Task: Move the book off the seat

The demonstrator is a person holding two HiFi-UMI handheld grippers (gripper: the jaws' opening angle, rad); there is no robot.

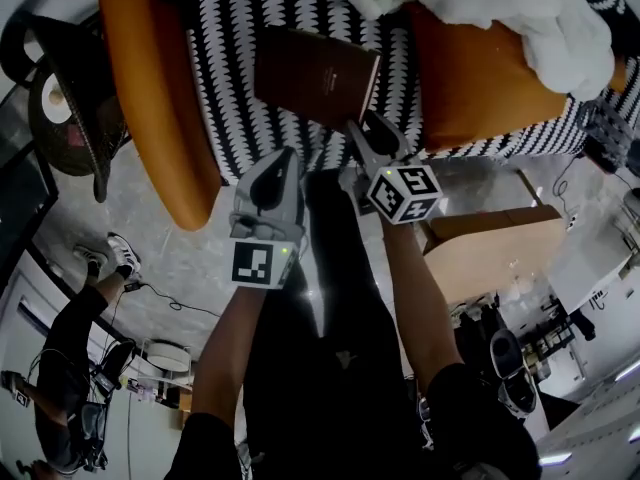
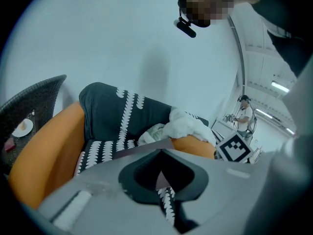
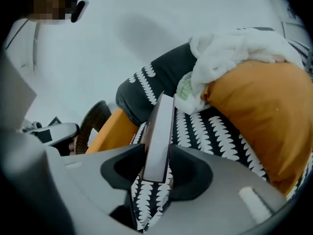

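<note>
Well, starting at the left, the orange armrest (image 1: 150,98) borders the black-and-white patterned seat (image 1: 235,58). Near the seat's front edge hangs the left gripper (image 1: 283,165), its jaws drawn together on nothing. Just right of it the book (image 1: 315,73) hangs tilted over the middle of the seat, its near right corner nipped by the right gripper (image 1: 362,130). Further right, a white blanket (image 1: 500,13) is heaped on the chair.

We judge the book a stiff hardback — dark, smooth-covered, likely a little slick, with fair weight. Pinched at one corner it will want to swing or slide, so the better hold is deeper along the edge, or with the left claw propping the opposite side. It is hardly fragile, though a drop could dent a corner.

The head view gives us the cover's face and the book's place over the seat, but not the bite itself. The right gripper view does — there the book (image 3: 159,126) stands edge-on between the pads, both pressing its covers, with patterned cushion showing beneath. The left gripper view shows its own claw closed and, beyond it, only what looks like a thin strip of the cover.
</note>
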